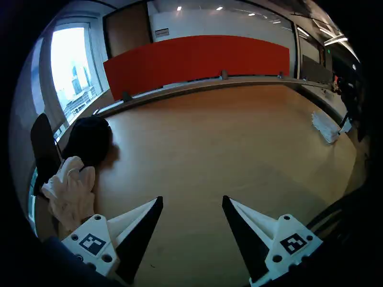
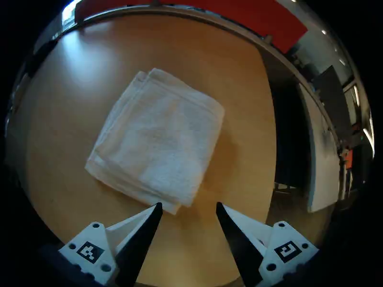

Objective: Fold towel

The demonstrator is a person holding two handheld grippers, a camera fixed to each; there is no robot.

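**Towel lies folded; both grippers open and empty**

The towel [image 2: 158, 143] lies flat on the wooden table [image 2: 239, 86] as a neat, layered square. To my eye the folding is done or nearly so. My right gripper [image 2: 186, 208] hangs just above the towel's near corner with its fingers spread wide and nothing between them. I judge it is held there for a look at the result, or for one last tidy-up, not for a grasp.

My left gripper [image 1: 191, 205] is well apart from the towel, over bare wood, its fingers also wide apart and empty. Kept that far off, it cannot snag the stack.

In the left gripper view a small white heap [image 1: 325, 126] sits near the table edge. I take it for the same towel, but it is too small and too warped by the lens for me to be sure. A dark shape just beside it is beyond my reading.

Across the table from the towel lie a crumpled pale cloth [image 1: 69, 191] and a black rounded object [image 1: 88, 138] that I cannot identify. A red partition [image 1: 201, 60] runs along the table edge beyond the towel. I cannot count the towel's layers, and its underside is hidden.
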